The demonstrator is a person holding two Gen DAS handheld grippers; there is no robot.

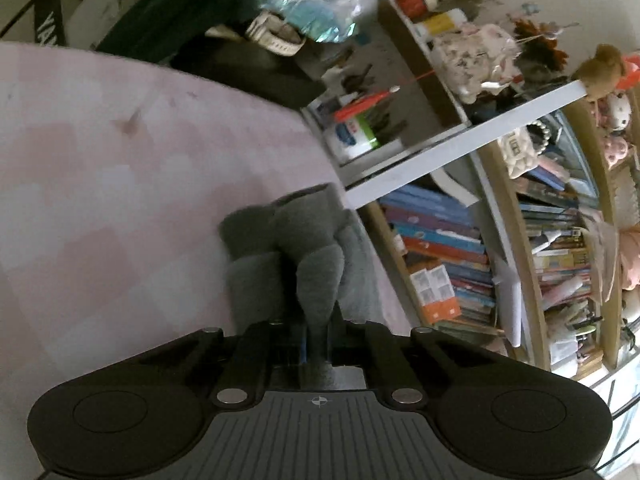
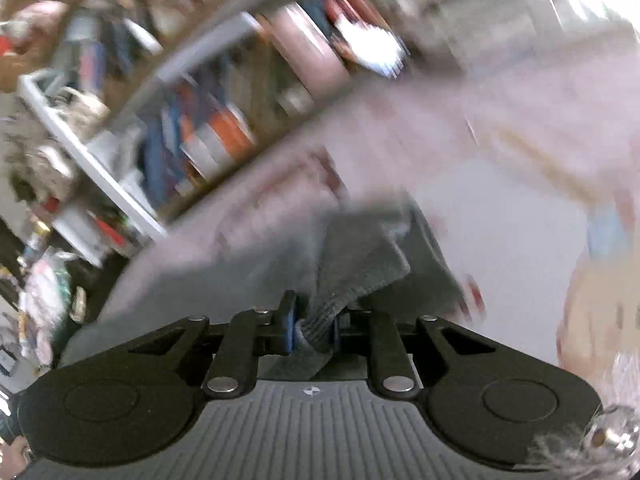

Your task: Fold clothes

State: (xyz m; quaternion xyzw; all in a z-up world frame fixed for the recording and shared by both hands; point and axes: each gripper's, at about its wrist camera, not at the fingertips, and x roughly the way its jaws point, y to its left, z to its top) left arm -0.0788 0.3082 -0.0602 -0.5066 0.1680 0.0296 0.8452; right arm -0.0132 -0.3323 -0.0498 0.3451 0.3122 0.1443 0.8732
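Two grippers, left gripper (image 1: 316,332) and right gripper (image 2: 314,330), each clamped on the grey garment (image 1: 296,248) (right view blurred).

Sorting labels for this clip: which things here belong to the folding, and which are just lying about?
Job: grey garment, left gripper, right gripper, pink bed surface.
Lying about: books, teddy bear, white shelf.

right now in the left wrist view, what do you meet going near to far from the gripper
left gripper shut on bunched grey fleece garment → pink checked bedspread → black bag → dark green knitted cloth
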